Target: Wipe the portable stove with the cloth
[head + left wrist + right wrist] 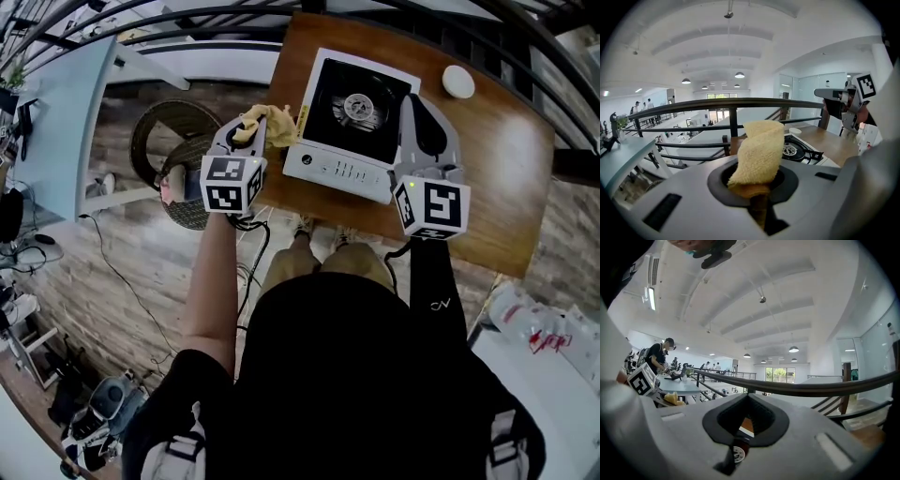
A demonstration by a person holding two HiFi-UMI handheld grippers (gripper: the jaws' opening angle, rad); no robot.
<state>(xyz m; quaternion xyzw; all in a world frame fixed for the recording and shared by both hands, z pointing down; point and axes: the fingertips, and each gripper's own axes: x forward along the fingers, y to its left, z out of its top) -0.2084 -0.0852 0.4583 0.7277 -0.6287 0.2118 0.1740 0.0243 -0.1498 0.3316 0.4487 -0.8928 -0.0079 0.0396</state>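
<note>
Head view: cloth (270, 125) clamped in L hand-held gripper (247, 132), beside stove (352, 111).

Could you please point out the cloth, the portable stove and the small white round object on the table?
cloth (759, 152): left gripper view, folded face.
portable stove (339, 170): head view, control panel.
white round object (458, 82): head view, centre.
</note>
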